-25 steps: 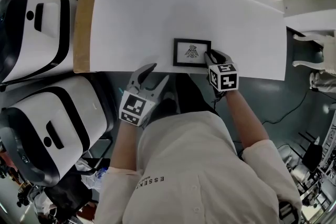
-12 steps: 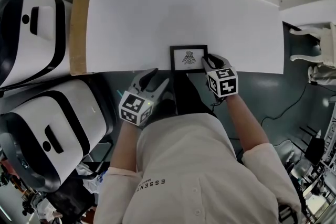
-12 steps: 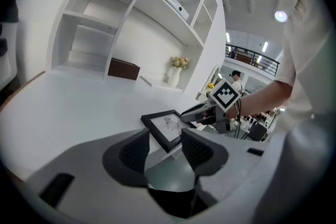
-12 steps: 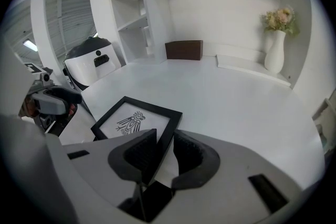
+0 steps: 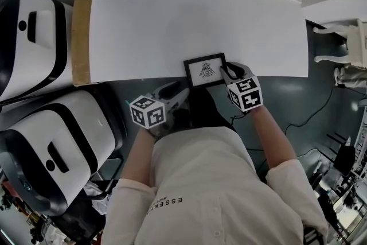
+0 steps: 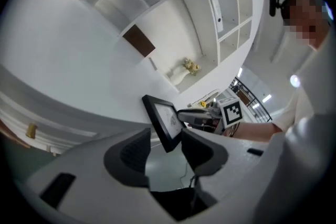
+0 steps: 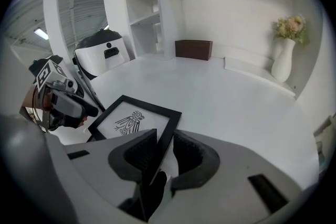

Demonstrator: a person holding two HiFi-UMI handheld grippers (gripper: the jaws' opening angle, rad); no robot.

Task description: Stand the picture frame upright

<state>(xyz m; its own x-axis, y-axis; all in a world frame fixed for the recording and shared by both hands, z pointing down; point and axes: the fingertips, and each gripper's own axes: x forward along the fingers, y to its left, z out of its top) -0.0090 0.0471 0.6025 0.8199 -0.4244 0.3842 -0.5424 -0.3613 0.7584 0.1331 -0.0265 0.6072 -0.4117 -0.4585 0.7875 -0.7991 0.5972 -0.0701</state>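
The picture frame (image 5: 205,70) faces up (long axis left-right).

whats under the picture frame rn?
The white table lies under the far part of the picture frame. The frame's near edge overhangs the table edge, above the grey floor. The right gripper clamps its right side. The frame's back face is covered.

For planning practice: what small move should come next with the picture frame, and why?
Probably ease the left gripper onto the left corner of the picture frame: its jaws stand open just short of it, while the right gripper clamps the right edge.
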